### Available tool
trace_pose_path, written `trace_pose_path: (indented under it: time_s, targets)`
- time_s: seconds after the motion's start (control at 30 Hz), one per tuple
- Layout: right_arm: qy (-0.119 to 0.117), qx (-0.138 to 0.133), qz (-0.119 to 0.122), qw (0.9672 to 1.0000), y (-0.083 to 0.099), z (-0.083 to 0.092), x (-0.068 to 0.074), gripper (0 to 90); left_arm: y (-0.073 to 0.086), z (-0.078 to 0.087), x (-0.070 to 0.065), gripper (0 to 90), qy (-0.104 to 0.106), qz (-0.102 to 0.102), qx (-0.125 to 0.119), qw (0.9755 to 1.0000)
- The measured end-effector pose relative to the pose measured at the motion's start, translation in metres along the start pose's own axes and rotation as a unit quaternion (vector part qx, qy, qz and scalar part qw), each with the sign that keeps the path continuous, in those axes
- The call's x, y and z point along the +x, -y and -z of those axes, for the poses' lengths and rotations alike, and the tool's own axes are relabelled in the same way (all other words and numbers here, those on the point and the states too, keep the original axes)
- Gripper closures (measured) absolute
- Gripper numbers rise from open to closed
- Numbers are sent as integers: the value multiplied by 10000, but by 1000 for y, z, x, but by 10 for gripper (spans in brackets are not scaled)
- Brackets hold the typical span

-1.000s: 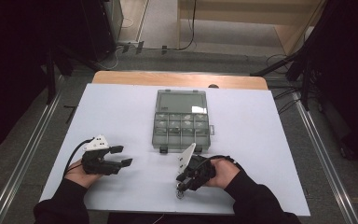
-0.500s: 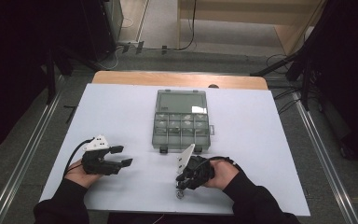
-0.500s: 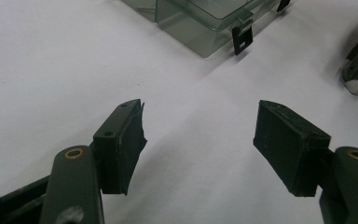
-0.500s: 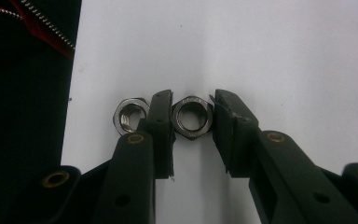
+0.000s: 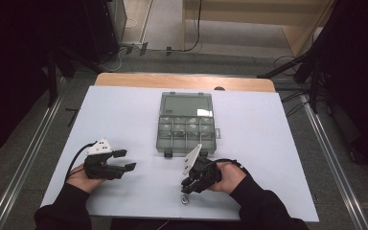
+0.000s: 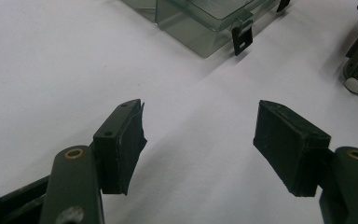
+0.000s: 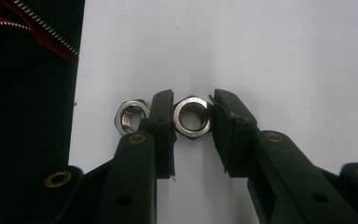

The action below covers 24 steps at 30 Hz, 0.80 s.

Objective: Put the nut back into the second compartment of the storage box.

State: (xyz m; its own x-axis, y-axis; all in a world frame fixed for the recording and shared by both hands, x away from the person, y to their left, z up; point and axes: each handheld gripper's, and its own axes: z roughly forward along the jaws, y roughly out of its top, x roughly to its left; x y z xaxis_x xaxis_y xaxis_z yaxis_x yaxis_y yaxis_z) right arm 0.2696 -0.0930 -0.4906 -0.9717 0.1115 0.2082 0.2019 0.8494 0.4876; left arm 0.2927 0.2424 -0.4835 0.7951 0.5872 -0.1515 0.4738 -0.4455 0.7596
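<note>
My right gripper (image 7: 193, 105) points down at the white table near its front edge. Its jaws have just been closing and both pads now press the flats of a steel hex nut (image 7: 192, 117). A second hex nut (image 7: 130, 116) lies just outside its left jaw. In the high view the right gripper (image 5: 186, 192) is in the person's right hand, with a nut (image 5: 185, 200) at its tip. My left gripper (image 5: 125, 161) rests low over the table at the left, open with nothing between its fingers (image 6: 121, 140).
A clear plastic compartment box (image 5: 187, 122) with its lid shut lies mid-table, just beyond the right gripper; its latched near corner (image 6: 205, 28) shows in the left gripper view. The white sheet (image 5: 124, 120) covers the table. Dark floor and metal rails flank both sides.
</note>
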Motion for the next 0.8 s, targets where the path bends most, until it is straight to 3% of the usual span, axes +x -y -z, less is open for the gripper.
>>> trace_pose_path:
  time_s: [0.17, 0.57, 0.63, 0.8]
  targets:
    - [-17, -58, -44, 10000, 0, 2, -3, 712, 0, 0, 0, 328, -8, -4, 6, 10000]
    - [82, -258, -636, 9976, 3, 13, -12, 712, 0, 0, 0, 328, 3, -4, 4, 10000]
    - [105, -334, -615, 9975, 4, 14, -15, 712, 0, 0, 0, 328, 7, -3, 3, 10000]
    - [199, -486, -906, 9945, 5, 22, -17, 712, 0, -1, 0, 328, 8, 5, 7, 10000]
